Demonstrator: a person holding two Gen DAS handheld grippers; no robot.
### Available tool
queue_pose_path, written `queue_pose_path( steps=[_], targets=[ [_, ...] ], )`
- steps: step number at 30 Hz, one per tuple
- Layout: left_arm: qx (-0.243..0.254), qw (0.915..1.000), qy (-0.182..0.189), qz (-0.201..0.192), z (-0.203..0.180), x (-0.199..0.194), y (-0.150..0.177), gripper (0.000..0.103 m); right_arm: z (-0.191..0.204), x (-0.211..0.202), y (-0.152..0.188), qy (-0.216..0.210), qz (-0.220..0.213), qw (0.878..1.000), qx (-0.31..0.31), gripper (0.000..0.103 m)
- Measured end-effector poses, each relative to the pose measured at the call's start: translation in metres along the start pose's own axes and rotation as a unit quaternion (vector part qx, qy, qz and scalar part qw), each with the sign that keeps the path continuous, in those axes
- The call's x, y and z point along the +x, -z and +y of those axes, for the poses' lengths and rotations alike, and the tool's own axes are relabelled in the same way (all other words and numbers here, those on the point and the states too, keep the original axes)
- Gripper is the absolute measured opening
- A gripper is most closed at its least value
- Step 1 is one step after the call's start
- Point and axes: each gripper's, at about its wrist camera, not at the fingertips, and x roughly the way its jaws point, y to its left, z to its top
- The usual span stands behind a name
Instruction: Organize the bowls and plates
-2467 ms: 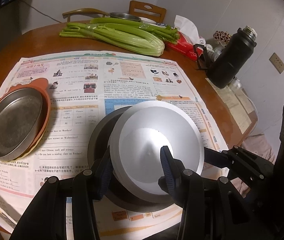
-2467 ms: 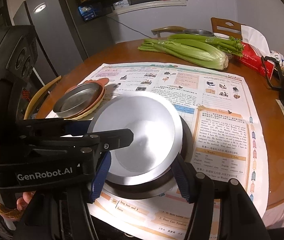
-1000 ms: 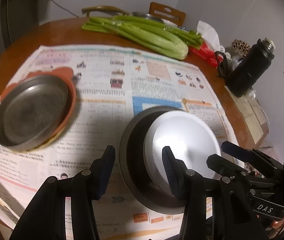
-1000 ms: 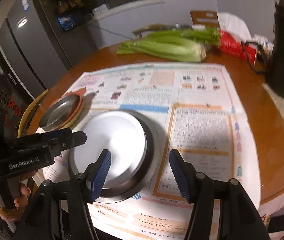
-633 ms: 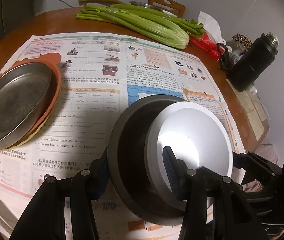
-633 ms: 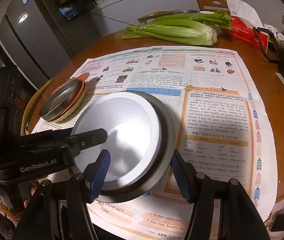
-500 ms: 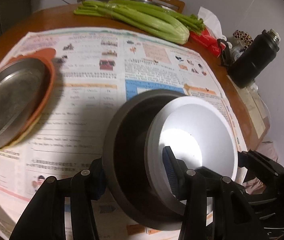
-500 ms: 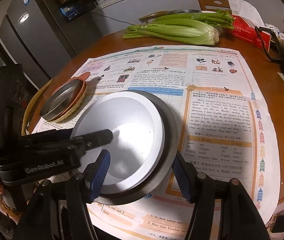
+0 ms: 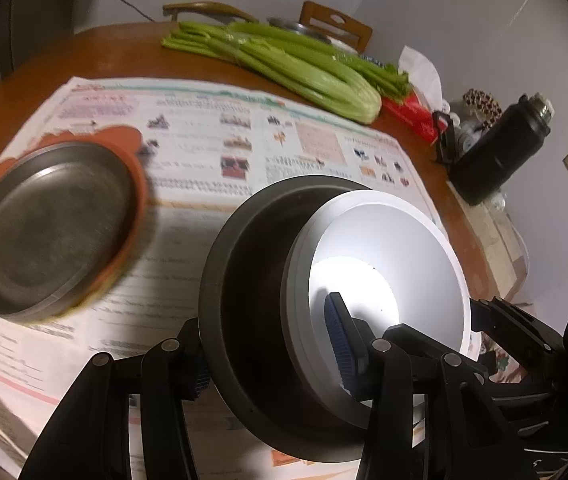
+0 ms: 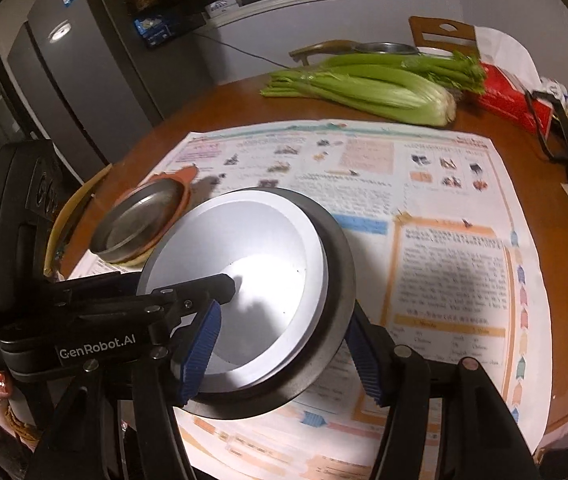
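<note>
A white bowl (image 9: 388, 264) sits nested inside a dark metal bowl (image 9: 252, 264), and the pair is lifted and tilted above the newspaper. My left gripper (image 9: 268, 344) is shut on the near rims of the two bowls, one finger outside the dark bowl and one inside the white bowl. My right gripper (image 10: 284, 344) is shut on the same stack (image 10: 268, 280) at its near right rim. A metal plate (image 9: 48, 228) rests on an orange plate (image 9: 124, 140) at the left; the pair also shows in the right wrist view (image 10: 140, 216).
Newspaper (image 10: 424, 200) covers the round wooden table (image 10: 212, 108). Celery (image 9: 284, 68) lies at the far side. A red tissue pack (image 10: 512, 100) and a black flask (image 9: 500, 148) stand at the right. Chairs and a fridge (image 10: 68, 64) are behind.
The nested bowls have been lifted off the newspaper and tilted, held by both grippers. The left camera has swung left, bringing the metal plate closer in view.
</note>
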Motion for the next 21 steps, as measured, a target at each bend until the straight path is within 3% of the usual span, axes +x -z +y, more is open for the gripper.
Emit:
queue_pose_path(
  steps=[10, 21],
  targets=[
    [-0.005, 0.9983, -0.022, -0.055, 0.034, -0.05, -0.03, 0.051, 0.049, -0.003, -0.041, -0.015, -0.025, 0.998, -0.047, 0.063],
    [-0.019, 0.9963, -0.043, -0.072, 0.099, -0.069, -0.057, 0.051, 0.108, 0.03, -0.083, -0.032, -0.024, 0.996, -0.077, 0.063]
  ],
)
